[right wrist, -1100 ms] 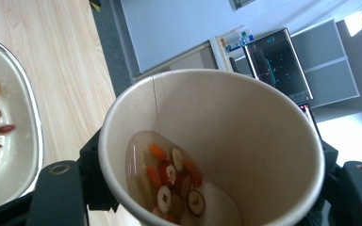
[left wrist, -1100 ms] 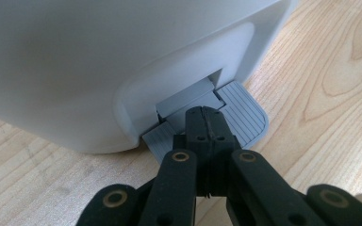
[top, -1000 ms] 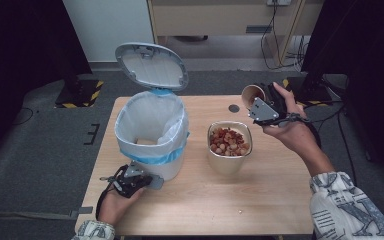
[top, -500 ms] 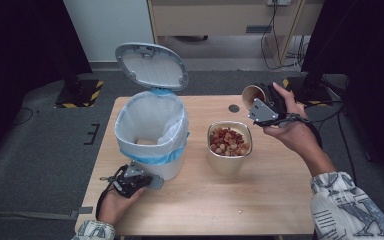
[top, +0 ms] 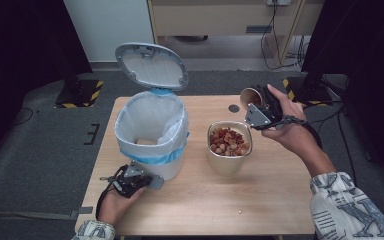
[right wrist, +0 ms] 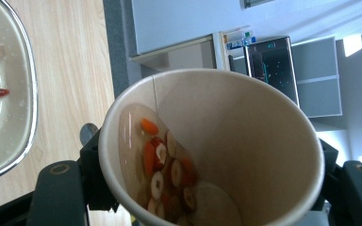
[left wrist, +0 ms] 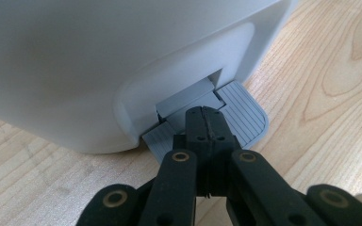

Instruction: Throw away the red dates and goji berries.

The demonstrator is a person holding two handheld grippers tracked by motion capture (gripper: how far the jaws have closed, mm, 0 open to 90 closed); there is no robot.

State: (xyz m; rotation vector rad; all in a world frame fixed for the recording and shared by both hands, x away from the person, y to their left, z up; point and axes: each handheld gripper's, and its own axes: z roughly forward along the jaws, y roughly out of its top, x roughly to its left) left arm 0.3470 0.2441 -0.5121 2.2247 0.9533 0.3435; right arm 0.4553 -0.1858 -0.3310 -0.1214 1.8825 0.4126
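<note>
A white pedal bin (top: 152,135) with a white liner stands on the left of the wooden table (top: 280,200). Its lid (top: 152,66) is tipped up and back. My left gripper (top: 152,181) (left wrist: 206,117) is shut, with its joined tips resting on the bin's grey pedal (left wrist: 242,110). A metal bowl (top: 229,142) of reddish food pieces sits mid-table. My right gripper (top: 255,102) (right wrist: 207,193) is shut on a paper cup (top: 251,96) (right wrist: 245,136), held tilted above and behind the bowl. Liquid and several red and pale slices lie in the cup.
A small dark round disc (top: 234,108) lies on the table behind the bowl. A pale object (top: 145,142) lies inside the bin liner. A crumb (top: 239,211) sits near the front edge. Wooden cabinets and cables stand beyond the table.
</note>
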